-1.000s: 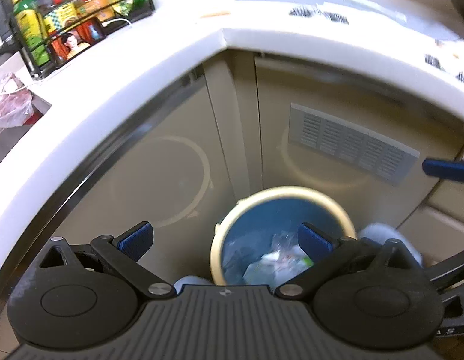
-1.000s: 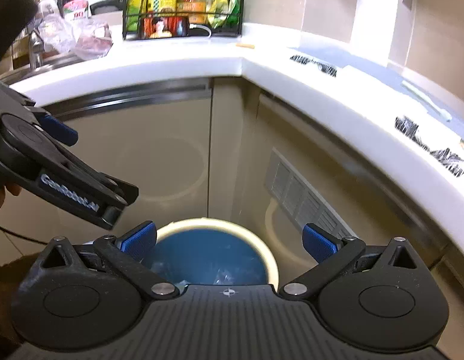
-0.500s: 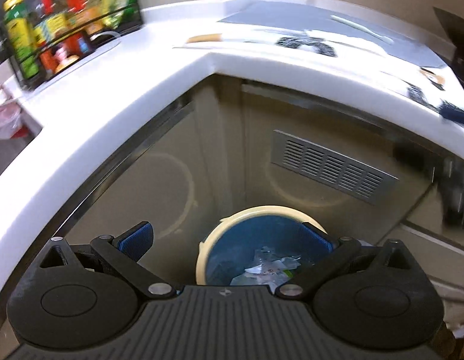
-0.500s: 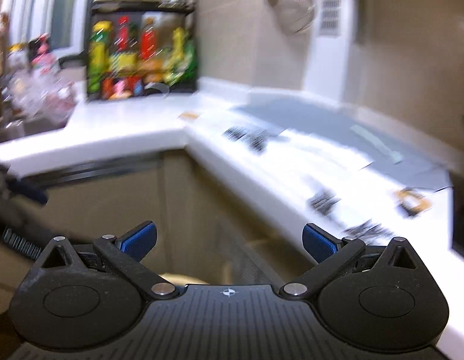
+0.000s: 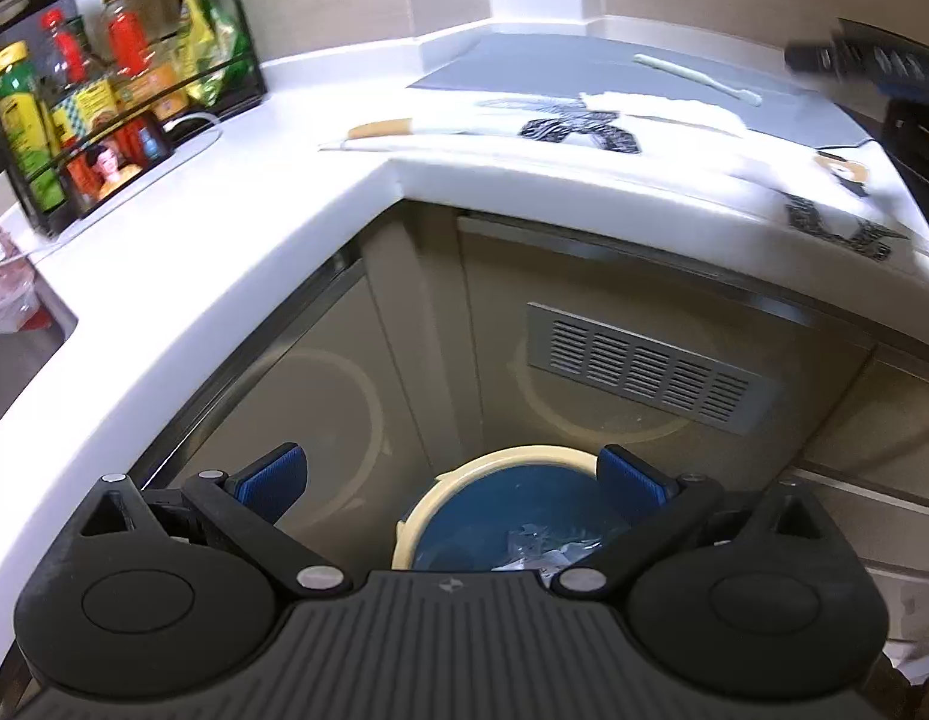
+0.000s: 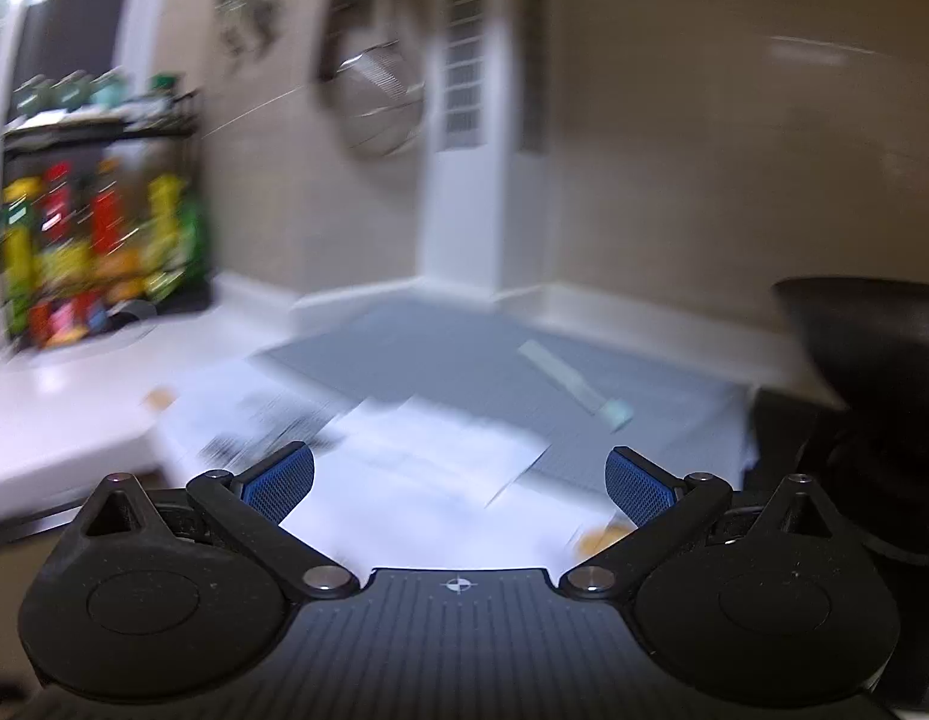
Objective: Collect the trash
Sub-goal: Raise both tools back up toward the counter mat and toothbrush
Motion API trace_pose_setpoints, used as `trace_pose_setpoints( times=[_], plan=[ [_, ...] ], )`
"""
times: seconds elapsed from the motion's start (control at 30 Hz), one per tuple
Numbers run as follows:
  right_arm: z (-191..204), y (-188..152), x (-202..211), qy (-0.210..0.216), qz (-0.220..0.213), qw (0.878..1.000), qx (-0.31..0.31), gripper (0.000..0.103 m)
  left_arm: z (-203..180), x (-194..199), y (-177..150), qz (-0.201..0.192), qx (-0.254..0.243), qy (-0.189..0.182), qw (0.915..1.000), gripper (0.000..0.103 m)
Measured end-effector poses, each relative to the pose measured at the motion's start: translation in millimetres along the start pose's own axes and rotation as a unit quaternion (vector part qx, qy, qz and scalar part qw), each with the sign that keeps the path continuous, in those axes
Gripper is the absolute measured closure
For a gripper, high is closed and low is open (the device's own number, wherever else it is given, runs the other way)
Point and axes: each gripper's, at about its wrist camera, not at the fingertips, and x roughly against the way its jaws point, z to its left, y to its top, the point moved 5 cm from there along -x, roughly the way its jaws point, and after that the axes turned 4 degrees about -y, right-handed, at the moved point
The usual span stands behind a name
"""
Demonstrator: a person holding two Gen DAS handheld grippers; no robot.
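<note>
Left wrist: tongs (image 5: pixel 449 477) spread over bin (image 5: pixel 494 468).

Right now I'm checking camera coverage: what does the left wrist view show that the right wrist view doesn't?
Only the left wrist view shows the trash bin on the floor, with crumpled trash inside, and the cabinet vent. Only the right wrist view shows the strainer on the wall. Both show the condiment rack, the grey mat, a pale toothbrush-like tool and an open, empty claw.
</note>
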Motion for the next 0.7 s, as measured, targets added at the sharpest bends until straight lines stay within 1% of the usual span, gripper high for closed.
trace_pose_setpoints(
  times=[0.13, 0.2, 0.23, 0.27, 0.37, 0.4, 0.47, 0.53, 0.6, 0.7],
  plan=[
    [-25.2, 15.7, -67.4, -0.051, 0.036, 0.998, -0.017, 0.0, 8.8, -1.3, -1.2, 0.013, 0.022, 0.007, 0.9997, 0.0],
    [-38.3, 21.7, -98.8, -0.09, 0.045, 0.995, -0.027, 0.0, 13.8, 1.4, -4.2, 0.009, 0.026, 0.012, 0.9995, 0.0],
    [-43.0, 24.3, -114.7, -0.096, 0.056, 0.993, -0.027, 0.0, 15.9, 1.9, -5.8, 0.008, 0.028, 0.016, 0.9994, 0.0],
    [-47.0, 26.4, -130.8, -0.092, 0.074, 0.993, -0.032, 0.0, 17.7, 1.7, -7.4, 0.009, 0.03, 0.019, 0.9993, 0.0],
    [-56.9, 28.7, -175.0, -0.058, 0.128, 0.988, -0.065, 0.0, 23.8, -1.9, -11.9, 0.017, 0.036, 0.025, 0.9989, 0.0],
    [-61.1, 28.6, -187.2, -0.055, 0.14, 0.985, -0.079, 0.0, 25.6, -3.5, -12.7, 0.02, 0.037, 0.026, 0.9988, 0.0],
    [-68.4, 28.4, -210.6, -0.07, 0.159, 0.979, -0.102, 0.0, 29.2, -6.7, -13.1, 0.023, 0.04, 0.025, 0.9986, 0.0],
    [-76.8, 27.8, -230.9, -0.096, 0.168, 0.975, -0.109, 0.0, 32.9, -9.3, -11.9, 0.022, 0.045, 0.025, 0.9984, 0.0],
    [-80.7, 28.5, -250.3, -0.116, 0.18, 0.972, -0.098, 0.0, 36.5, -11.5, -10.4, 0.021, 0.052, 0.024, 0.9981, 0.0],
    [-81.9, 27.2, -274.9, -0.145, 0.202, 0.967, -0.057, 0.0, 41.6, -13.0, -9.5, 0.02, 0.057, 0.022, 0.9979, 0.0]
  ],
)
